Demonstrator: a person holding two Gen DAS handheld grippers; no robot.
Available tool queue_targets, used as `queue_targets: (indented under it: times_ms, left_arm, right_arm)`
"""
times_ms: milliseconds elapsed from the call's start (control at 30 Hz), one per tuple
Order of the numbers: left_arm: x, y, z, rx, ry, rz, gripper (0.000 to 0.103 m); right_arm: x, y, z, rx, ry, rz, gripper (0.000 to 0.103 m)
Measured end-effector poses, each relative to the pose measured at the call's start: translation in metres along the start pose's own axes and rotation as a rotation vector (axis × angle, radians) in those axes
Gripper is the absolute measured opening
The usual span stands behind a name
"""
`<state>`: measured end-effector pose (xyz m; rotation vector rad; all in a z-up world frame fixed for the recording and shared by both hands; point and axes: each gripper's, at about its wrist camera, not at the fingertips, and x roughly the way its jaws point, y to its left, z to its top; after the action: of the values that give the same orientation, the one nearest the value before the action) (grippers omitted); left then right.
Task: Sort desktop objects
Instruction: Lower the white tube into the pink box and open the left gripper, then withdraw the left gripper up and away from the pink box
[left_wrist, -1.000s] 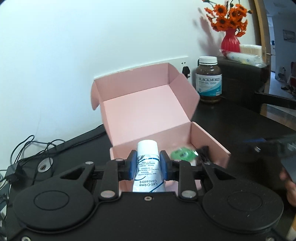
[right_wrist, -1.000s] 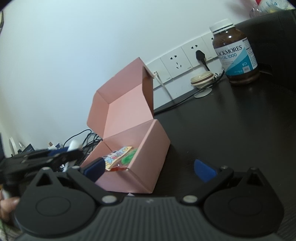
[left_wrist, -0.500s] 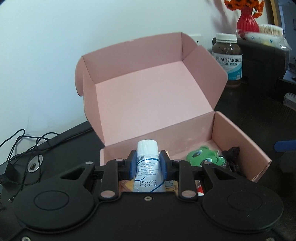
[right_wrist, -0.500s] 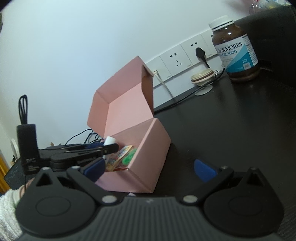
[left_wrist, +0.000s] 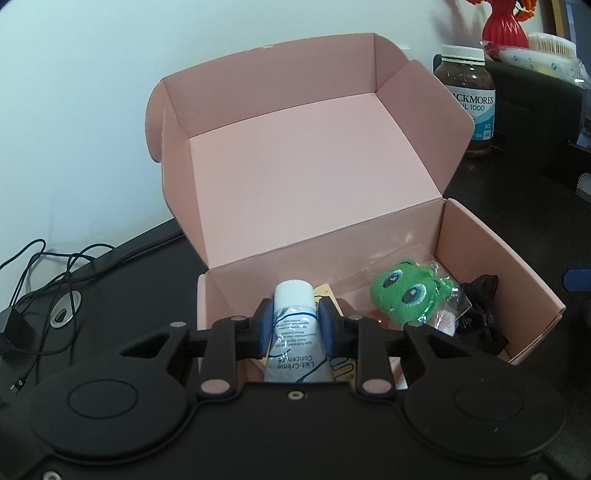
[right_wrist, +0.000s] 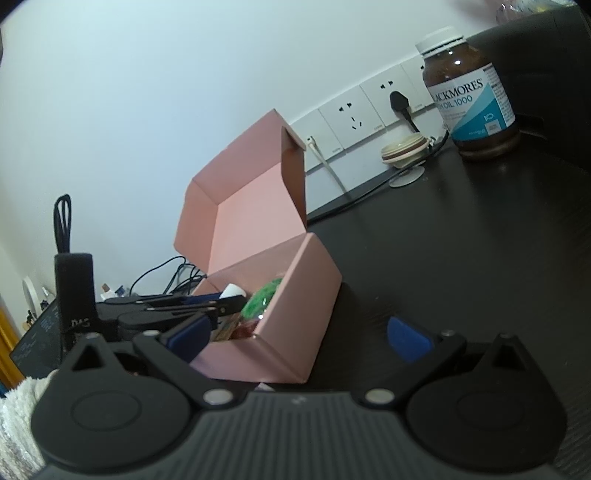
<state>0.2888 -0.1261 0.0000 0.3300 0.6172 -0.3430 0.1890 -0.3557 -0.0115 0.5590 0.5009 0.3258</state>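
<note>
Left gripper (left_wrist: 294, 324): jaws clenched on cream tube (left_wrist: 295, 334), over pink box (left_wrist: 498, 254); green plush (left_wrist: 404, 291) at 3 o'clock. Right gripper (right_wrist: 295, 334): jaws spread, empty.

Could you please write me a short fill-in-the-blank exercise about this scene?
1. The left gripper is shut on a white ____.
2. The box is coloured ____.
3. The toy in the box is coloured ____.
4. The right gripper has its jaws ____.

Missing words: tube; pink; green; open
</note>
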Motion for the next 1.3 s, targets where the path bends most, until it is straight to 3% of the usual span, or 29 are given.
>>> queue_targets:
  times_ms: [233, 367, 600, 767, 1300]
  left_arm:
    - [-0.002, -0.002, -0.001, 0.011, -0.020, 0.022, 0.034]
    - [-0.008, -0.007, 0.000, 0.024, -0.053, 0.041, 0.059]
    - [-0.036, -0.020, 0.002, 0.076, -0.171, 0.081, 0.064]
    - [-0.062, -0.022, 0.001, 0.076, -0.261, 0.120, 0.083]
    - [-0.093, 0.007, -0.022, 0.048, -0.274, 0.154, 0.095]
  right_arm:
    - [0.001, 0.000, 0.000, 0.001, 0.004, 0.001, 0.102]
    - [0.001, 0.000, 0.000, 0.004, 0.005, 0.001, 0.102]
    - [0.001, -0.002, 0.001, 0.010, 0.009, 0.001, 0.102]
    - [0.001, -0.004, 0.001, 0.022, 0.012, 0.000, 0.102]
    - [0.005, -0.004, 0.002, 0.040, 0.028, -0.039, 0.102]
